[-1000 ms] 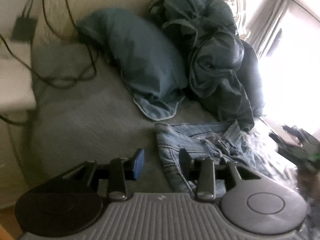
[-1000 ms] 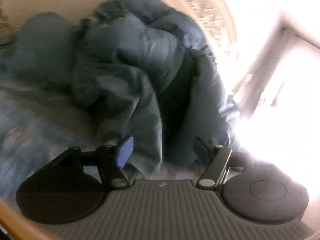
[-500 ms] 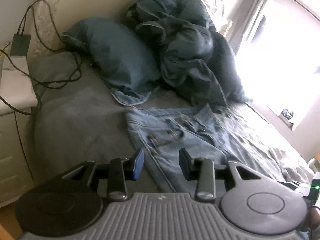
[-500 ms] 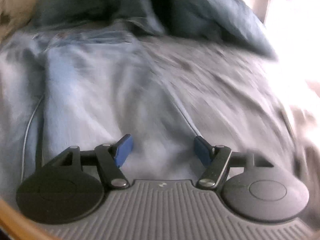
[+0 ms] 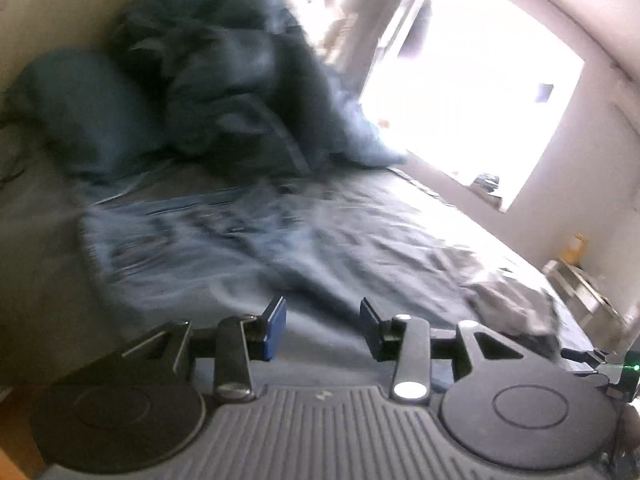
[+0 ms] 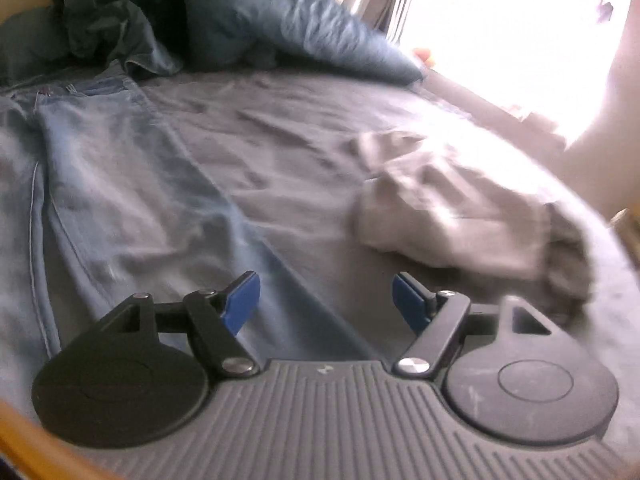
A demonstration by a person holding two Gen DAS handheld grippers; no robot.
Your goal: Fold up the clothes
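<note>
Blue jeans (image 6: 120, 184) lie spread flat along the bed, waistband toward the pillows; in the left wrist view the jeans (image 5: 192, 248) are blurred. A crumpled grey garment (image 6: 460, 216) lies on the sheet to the right, also seen as the grey garment (image 5: 516, 304) near the bed's far side. My right gripper (image 6: 325, 300) hovers over a jeans leg, its jaws opening with nothing between them. My left gripper (image 5: 322, 326) hangs above the jeans, jaws opening and empty.
A dark blue duvet heap (image 5: 240, 80) and a pillow (image 5: 88, 108) fill the head of the bed (image 6: 304, 128). A bright window (image 5: 480, 80) is behind. The tip of the other gripper (image 5: 600, 364) shows at the left wrist view's right edge.
Both grippers have pulled back from the pillows toward the foot of the bed and swung right. The jeans now lie spread out, the grey garment has come into view, and both jaws stand wider.
</note>
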